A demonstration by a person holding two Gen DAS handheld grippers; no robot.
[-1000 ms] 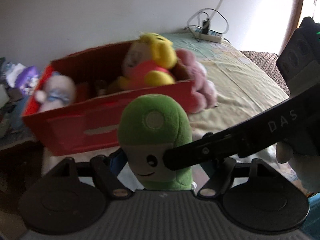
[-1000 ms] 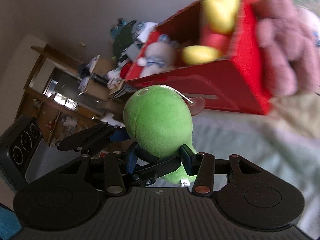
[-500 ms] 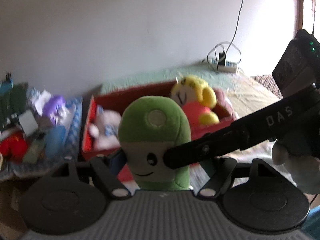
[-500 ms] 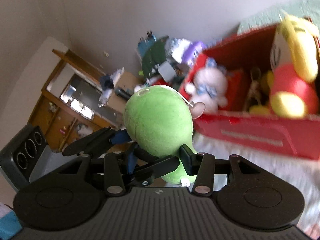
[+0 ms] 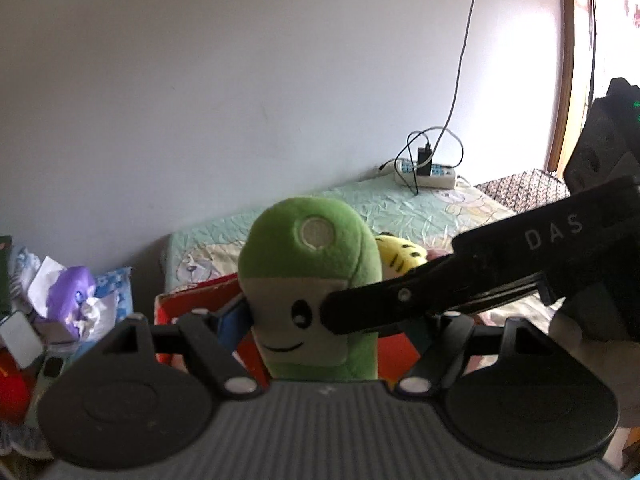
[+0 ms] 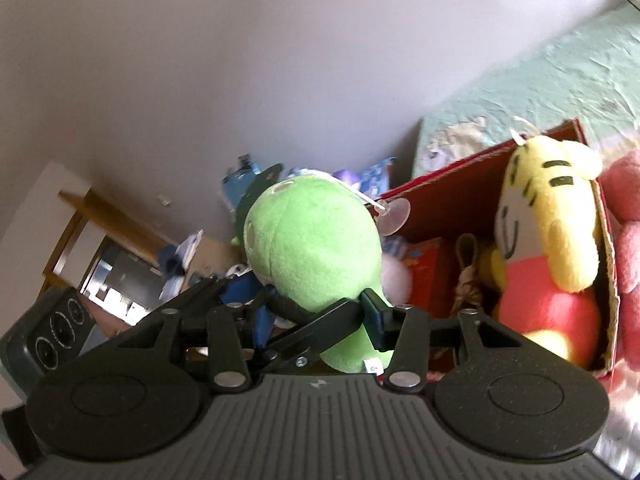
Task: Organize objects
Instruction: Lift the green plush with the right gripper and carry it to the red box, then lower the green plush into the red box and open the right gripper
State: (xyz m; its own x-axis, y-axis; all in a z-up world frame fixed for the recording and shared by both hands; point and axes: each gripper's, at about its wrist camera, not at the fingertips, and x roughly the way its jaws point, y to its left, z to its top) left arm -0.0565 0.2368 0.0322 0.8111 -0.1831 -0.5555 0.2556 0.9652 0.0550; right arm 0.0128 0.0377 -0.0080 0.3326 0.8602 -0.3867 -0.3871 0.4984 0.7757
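Red box (image 6: 444, 176) holds yellow tiger plush (image 6: 548, 216).

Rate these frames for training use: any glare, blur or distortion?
Left wrist view: window blown out at right, fisheye bends the wall, green plush sharp. Right wrist view: tilted, evenly lit, red box and yellow plush slightly soft.

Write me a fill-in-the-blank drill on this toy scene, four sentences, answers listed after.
1. Both tools are clamped on a plush toy whose colour is ____.
2. The box behind it is coloured ____.
3. The yellow tiger toy sits ____ that box.
4. A clear ____ cup hangs from the held toy's string.

Missing words: green; red; inside; suction
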